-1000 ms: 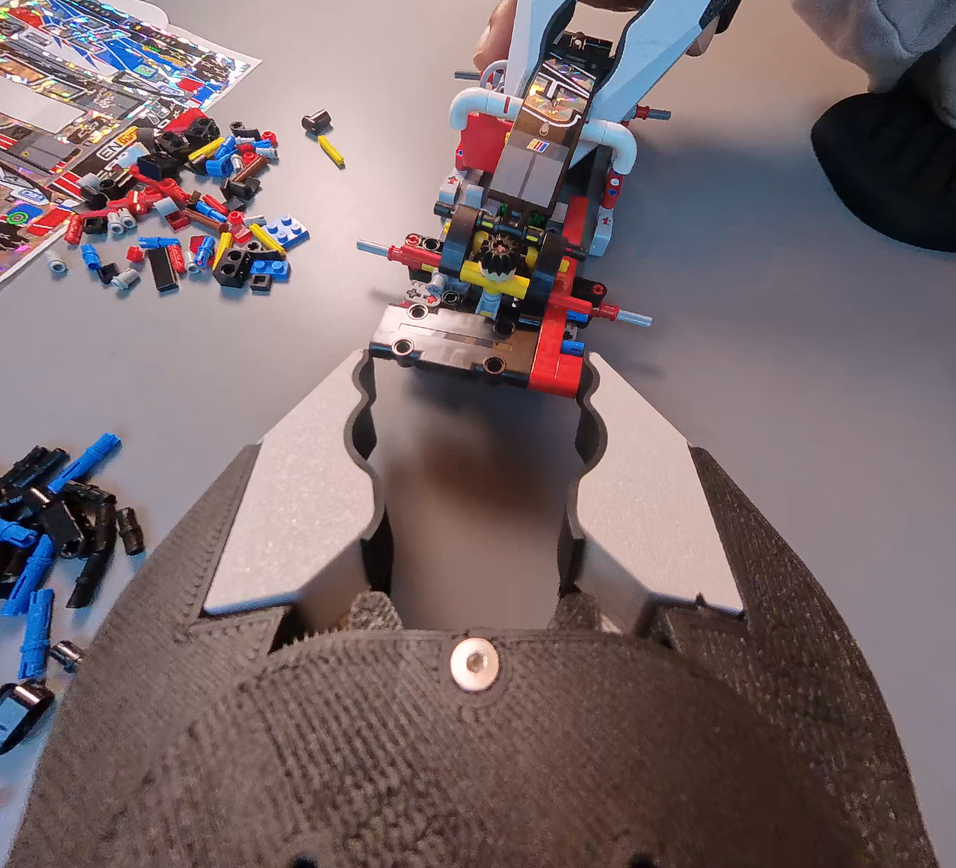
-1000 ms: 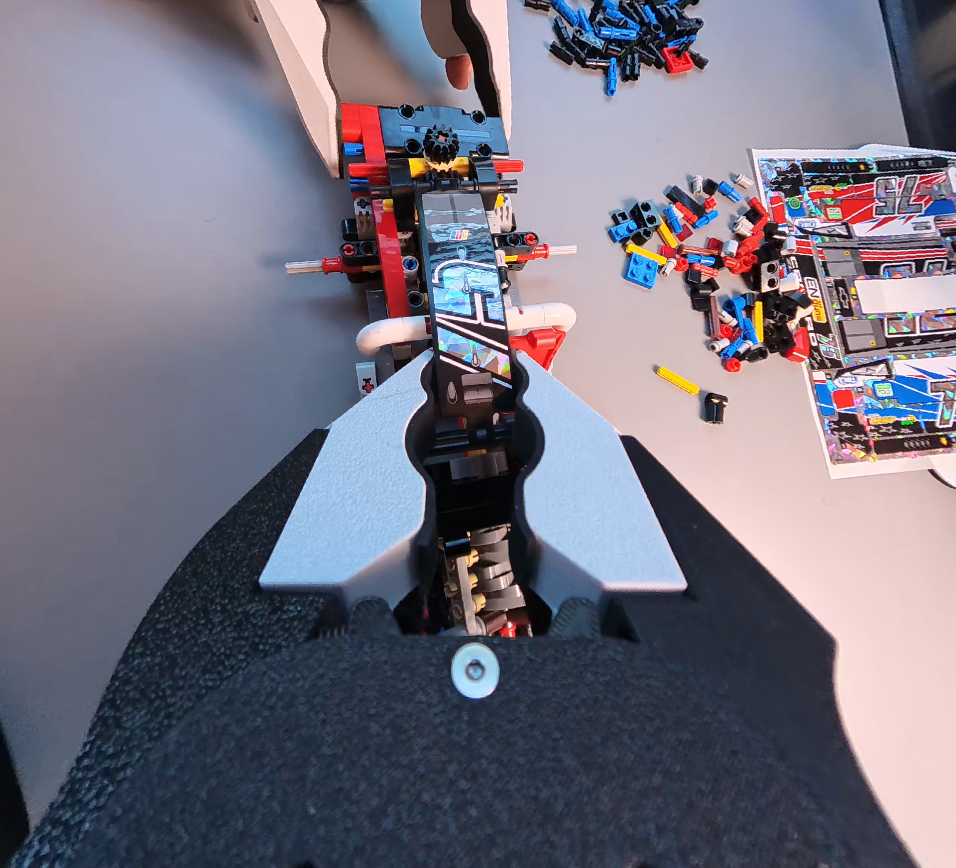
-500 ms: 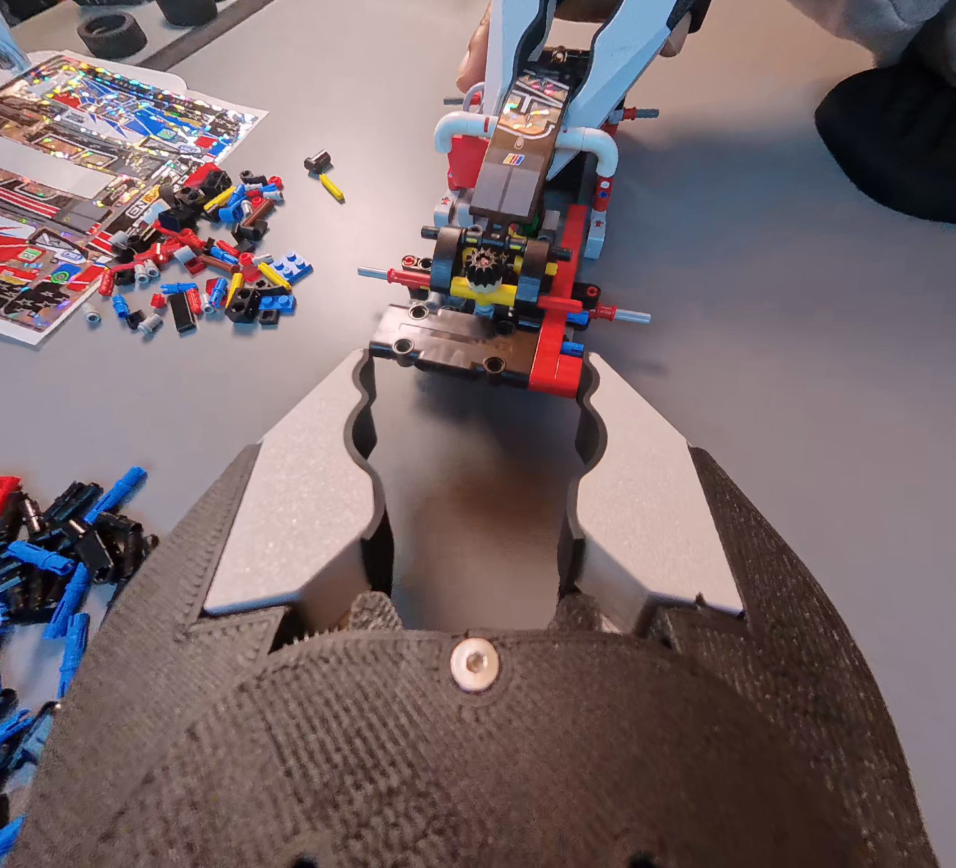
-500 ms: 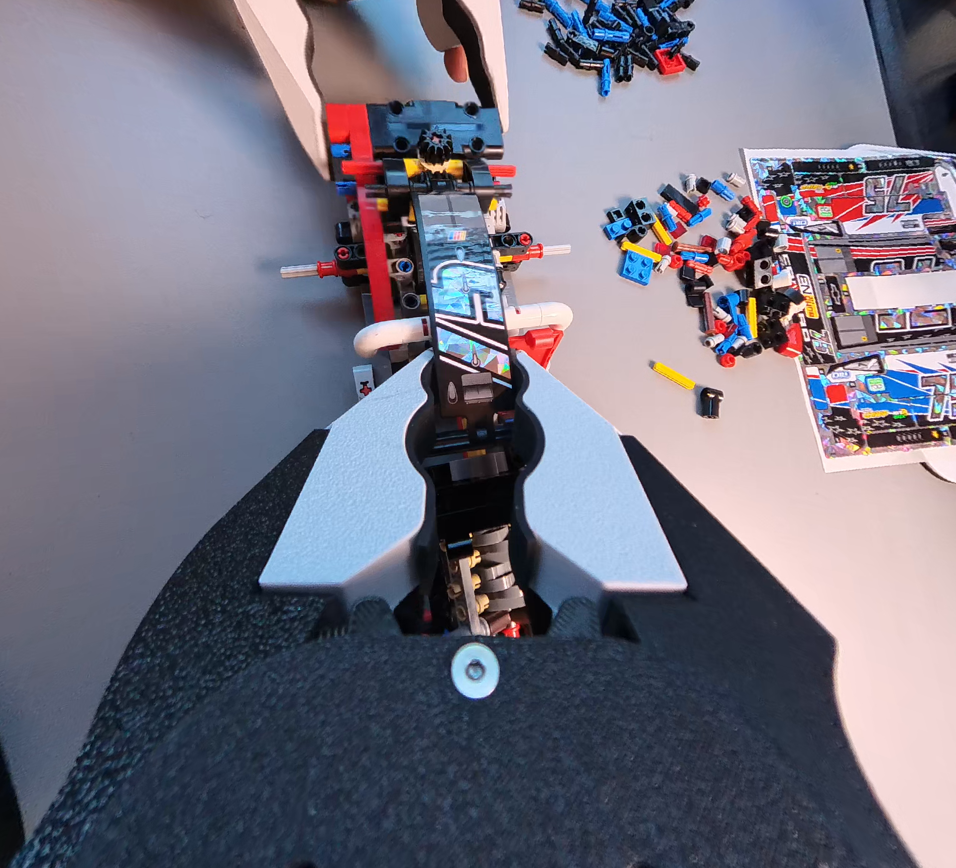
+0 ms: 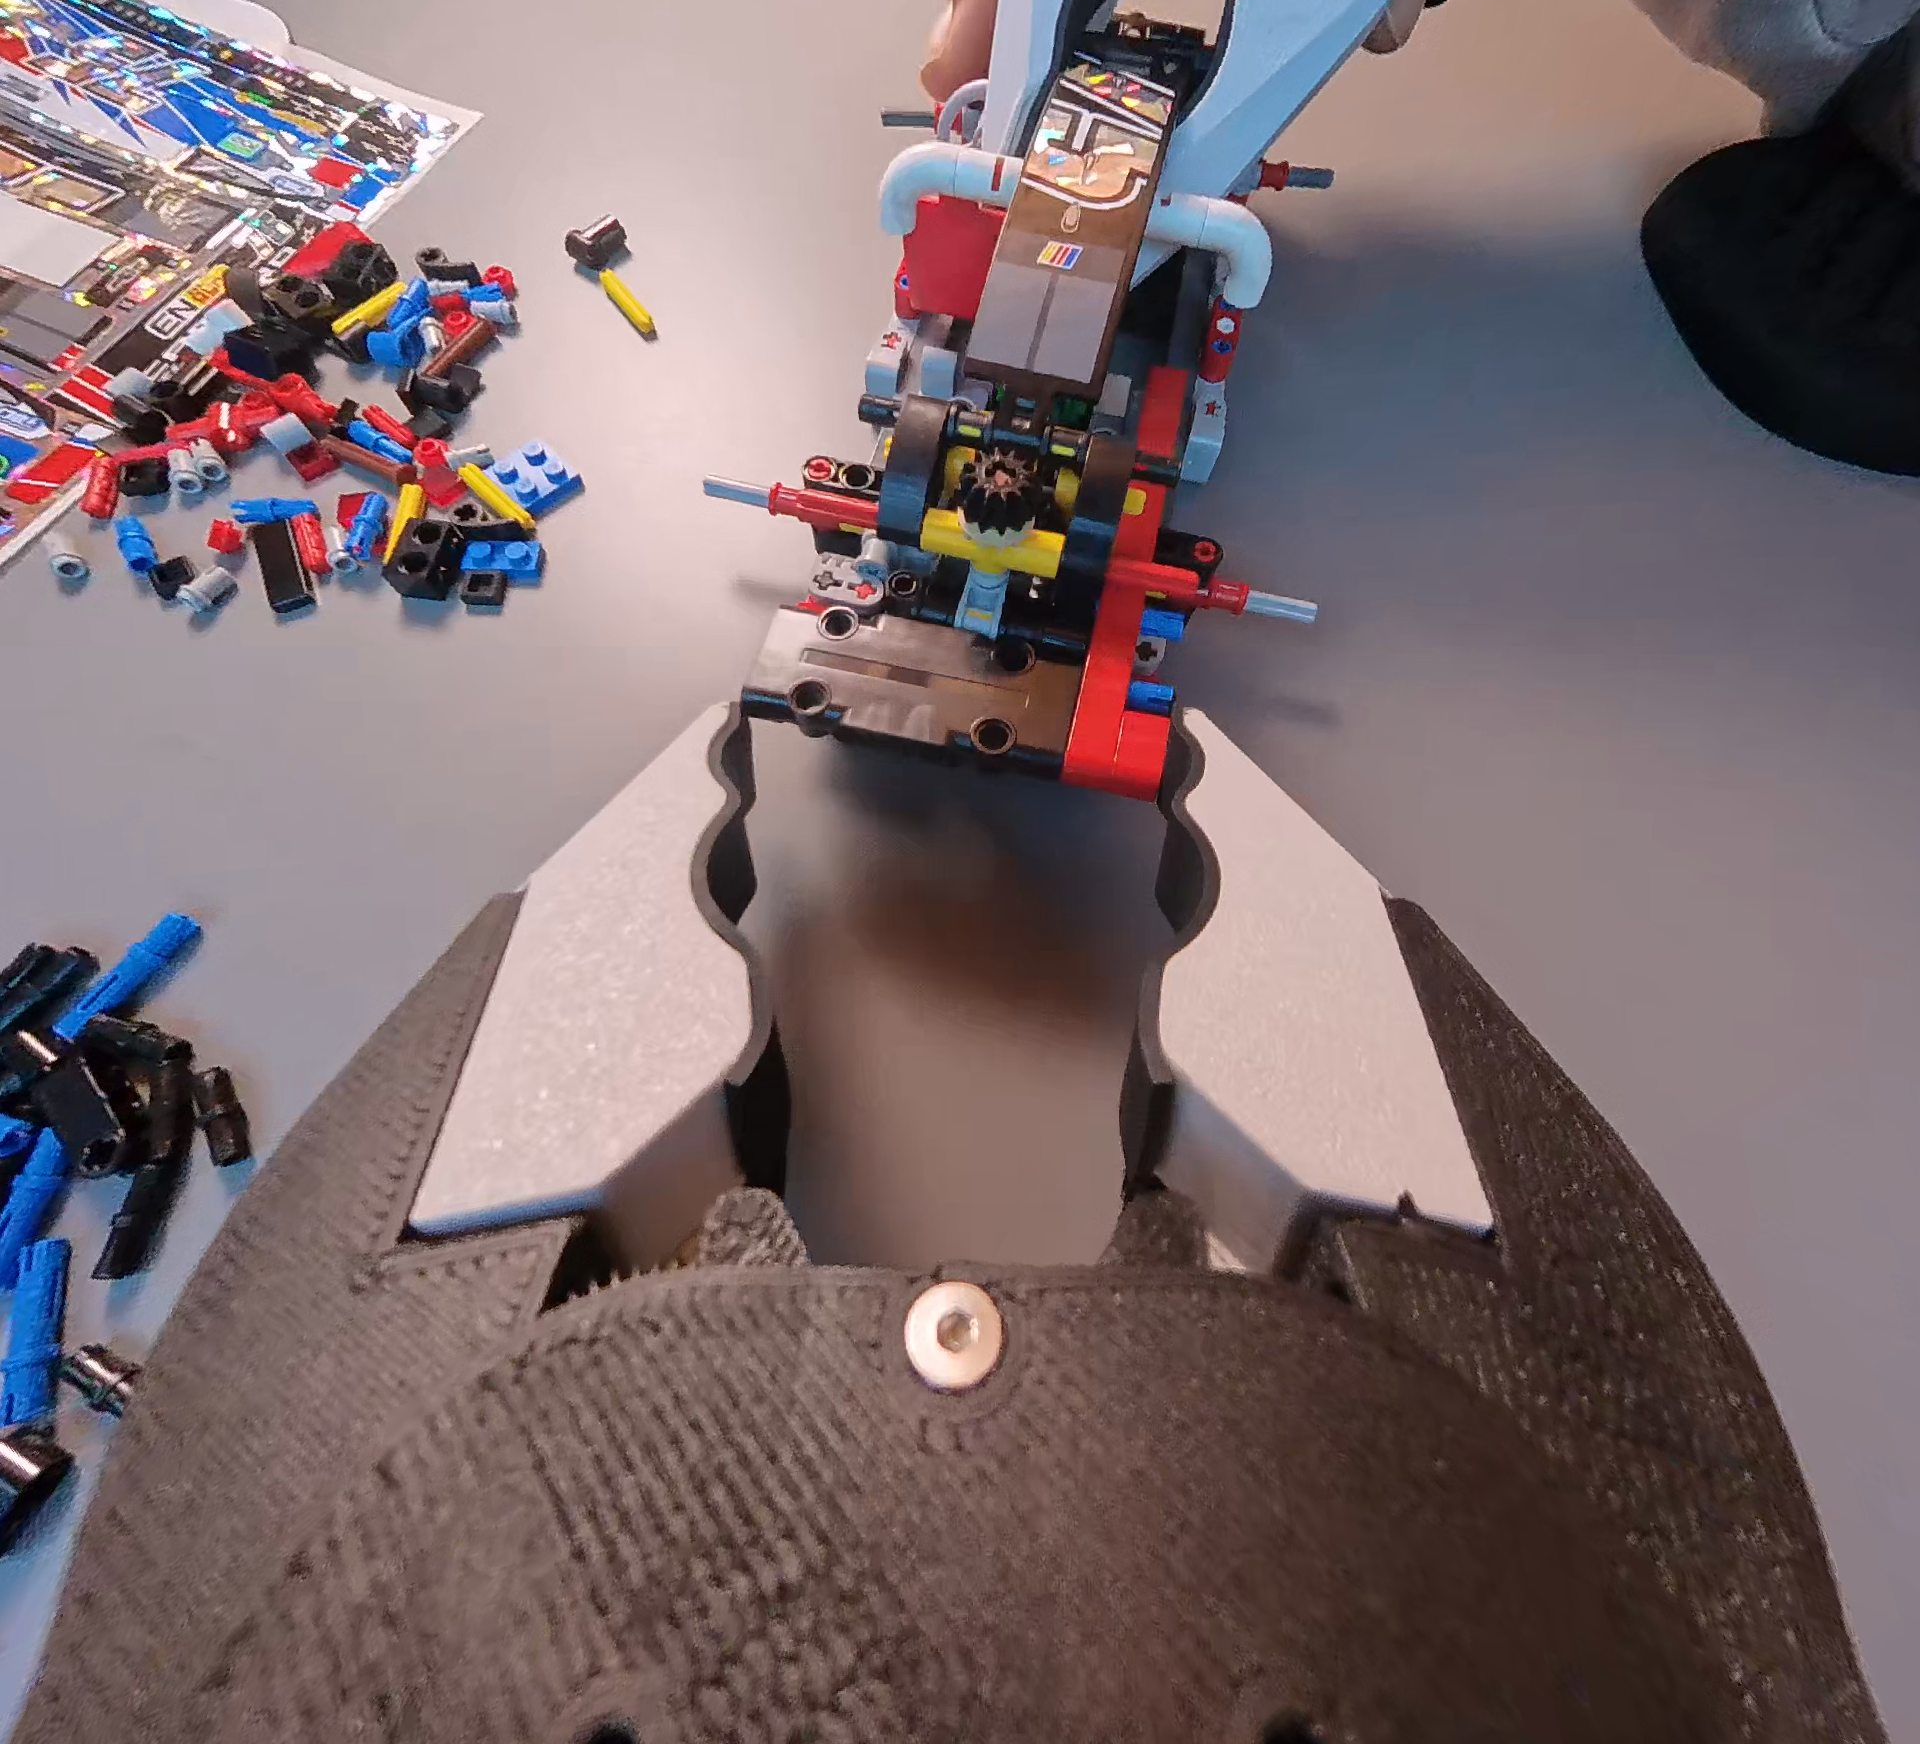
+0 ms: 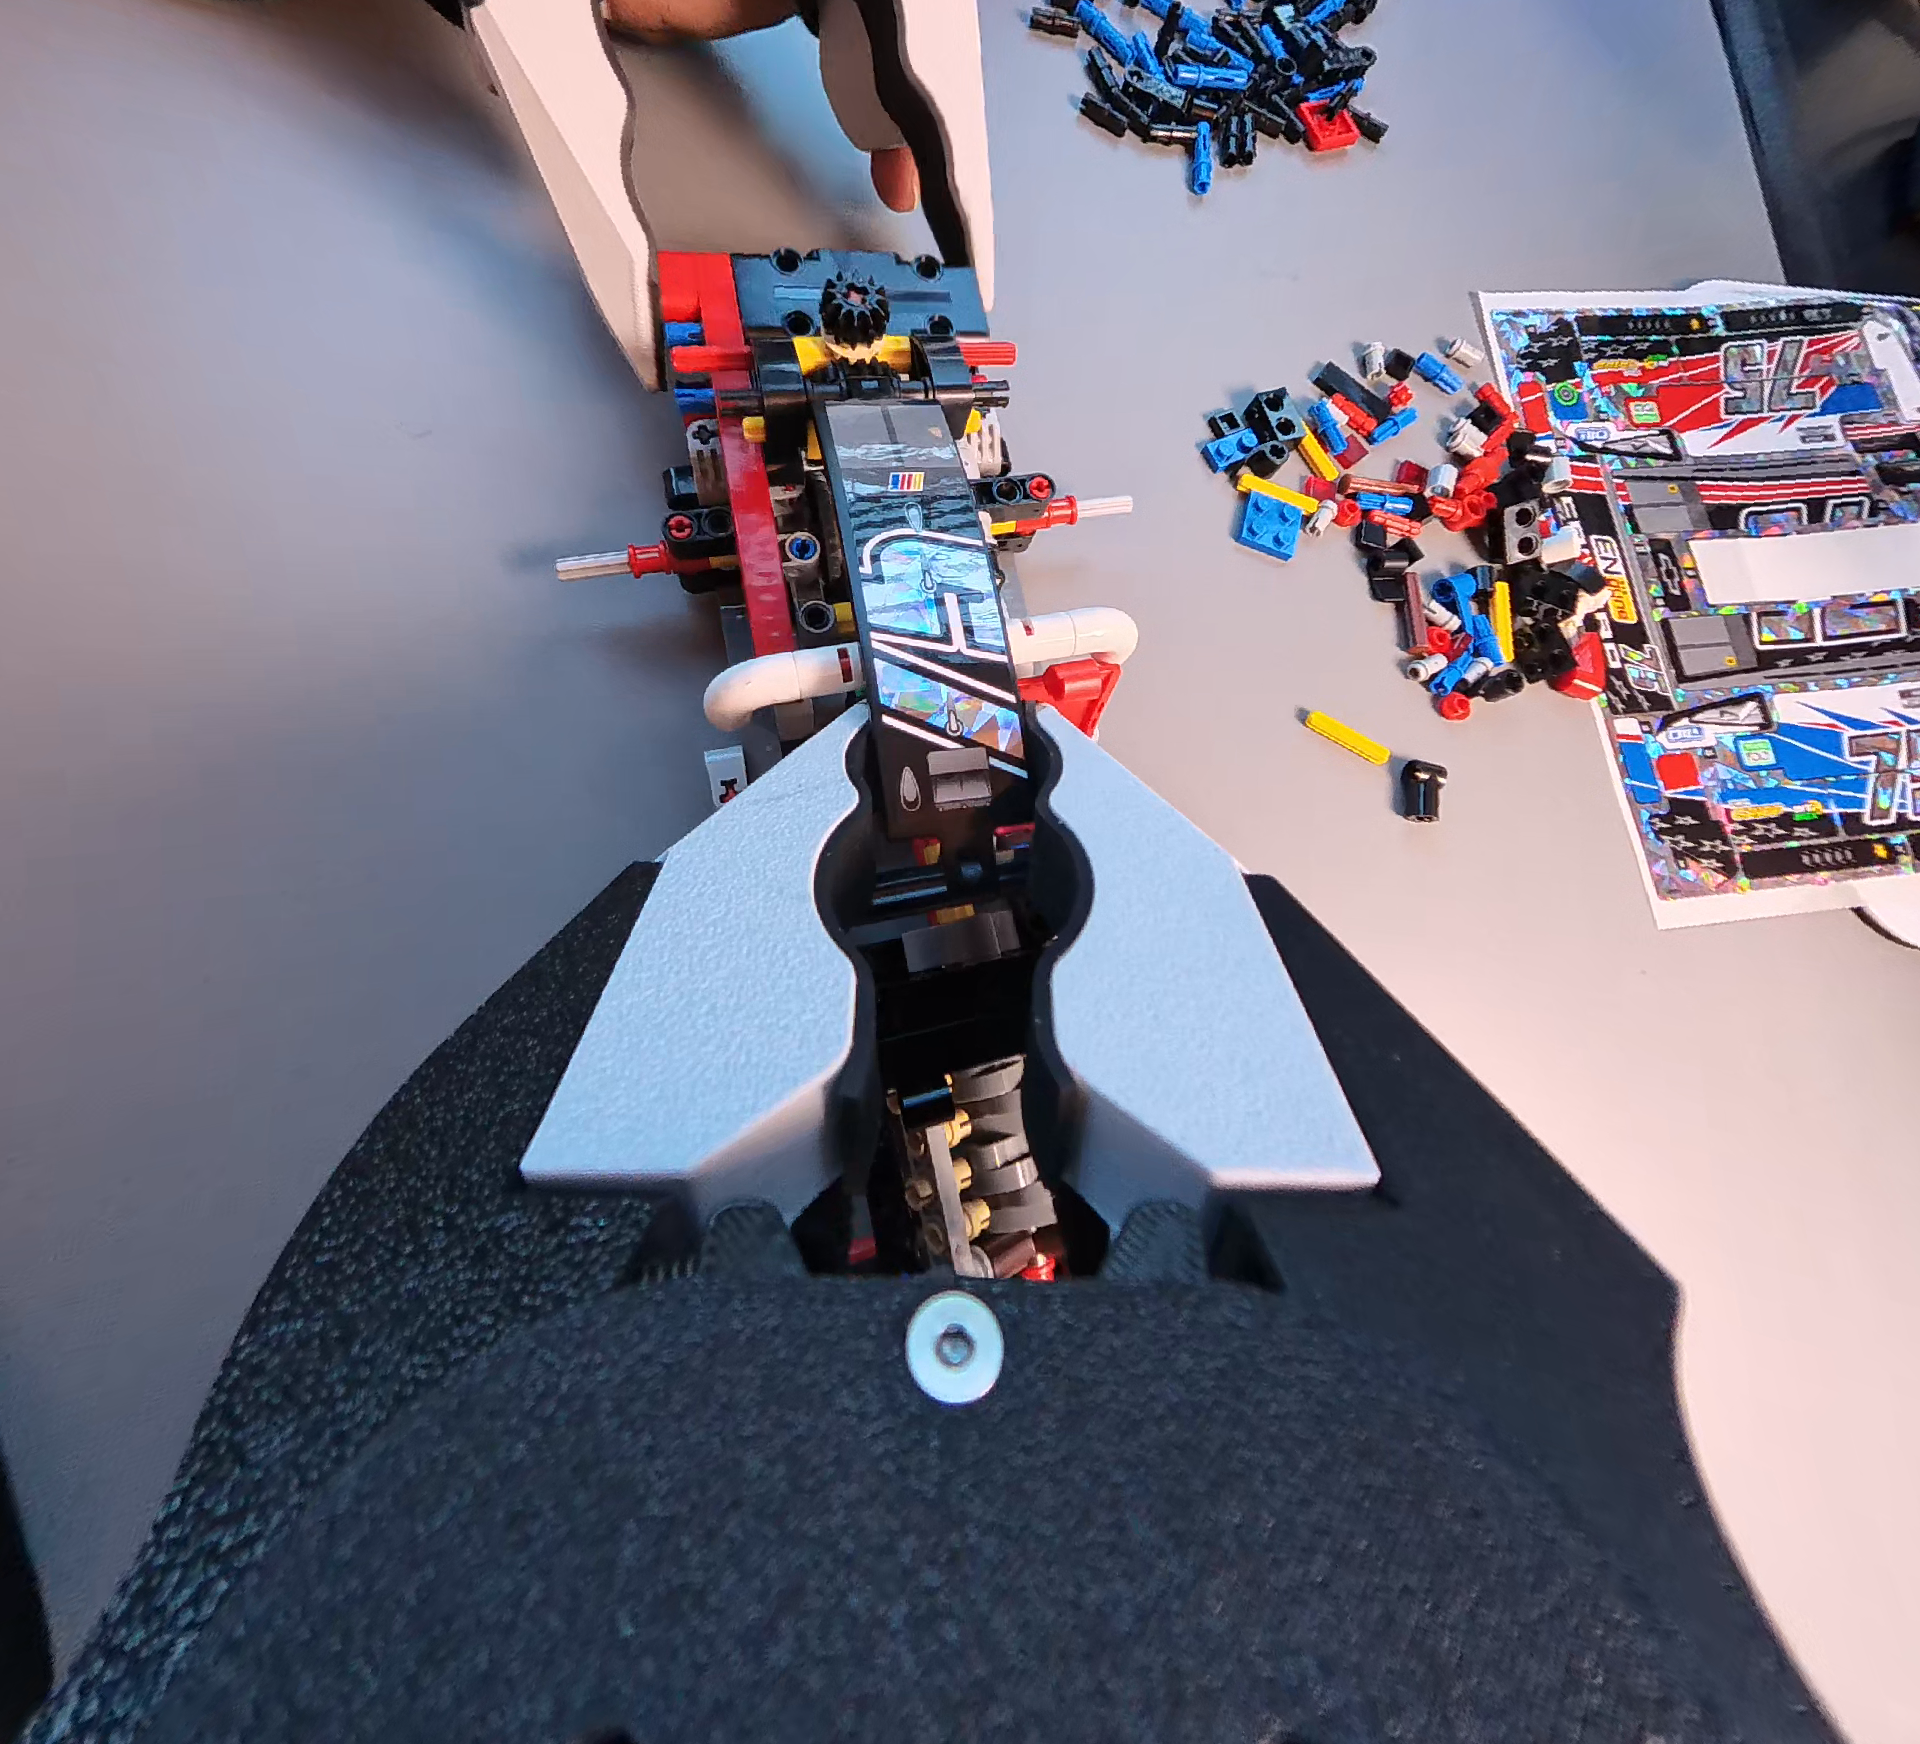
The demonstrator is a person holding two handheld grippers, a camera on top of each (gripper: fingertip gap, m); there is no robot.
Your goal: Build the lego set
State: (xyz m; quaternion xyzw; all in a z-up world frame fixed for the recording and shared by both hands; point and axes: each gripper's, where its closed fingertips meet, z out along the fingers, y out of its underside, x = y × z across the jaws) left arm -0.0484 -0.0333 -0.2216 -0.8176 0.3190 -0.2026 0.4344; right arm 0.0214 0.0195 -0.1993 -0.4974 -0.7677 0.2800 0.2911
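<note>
Chassis [image 5: 1018, 531] of the partly built car rests on the grey surface [image 5: 1507, 863] between both tools. Right tool [image 6: 951, 759] is clamped on the chassis's rear section, fingers against the black decorated roof panel [image 6: 935, 593]. Left tool [image 5: 961, 749] is spread wide, fingertips flanking the chassis's front black plate [image 5: 904, 686]; contact cannot be determined. Left of the chassis in the left wrist view lie mixed loose bricks [image 5: 343, 427], a sticker sheet [image 5: 135, 167] and blue-black pins [image 5: 73, 1102].
</note>
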